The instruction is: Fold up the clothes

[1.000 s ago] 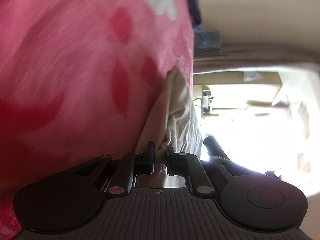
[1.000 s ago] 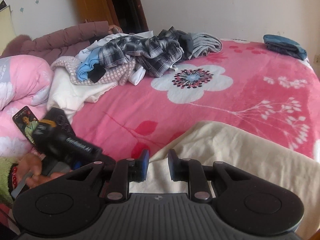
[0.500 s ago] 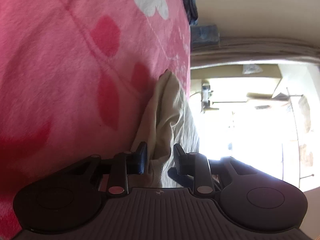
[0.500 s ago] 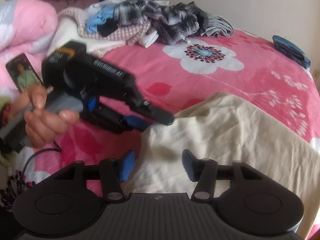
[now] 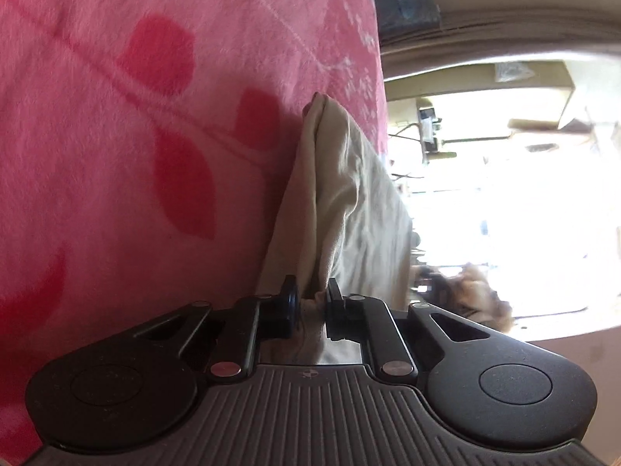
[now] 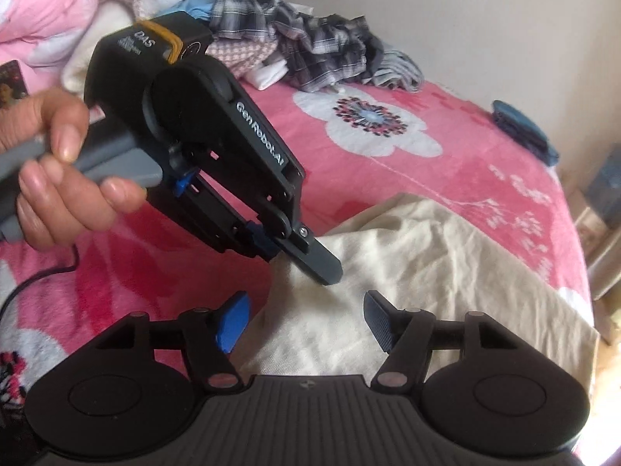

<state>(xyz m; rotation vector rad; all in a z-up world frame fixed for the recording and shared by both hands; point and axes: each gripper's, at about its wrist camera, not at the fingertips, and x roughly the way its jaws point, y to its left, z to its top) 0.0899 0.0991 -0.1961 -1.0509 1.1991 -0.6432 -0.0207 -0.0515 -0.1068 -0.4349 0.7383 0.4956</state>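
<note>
My left claw [image 6: 310, 258] is closed on a corner of the cream garment [image 6: 427, 272], which lies on the pink blanket [image 6: 388, 163] of the bed, near its edge. From its own camera I see the cloth bunched between the pads. My right claw [image 6: 306, 320] has just been opening and now stands wide over the same corner, with nothing pressed between its pads.

The risk I see is in the grip — the left claw has only a small pinch of thin cloth, so a quick pull can slide the corner out. The two claws are also very near each other; if I close the right one here, it may strike the left finger [image 6: 314, 260] or take the same fold, and the crease comes crooked. The far side of the garment is close to the bed edge and it can slip down.
</note>
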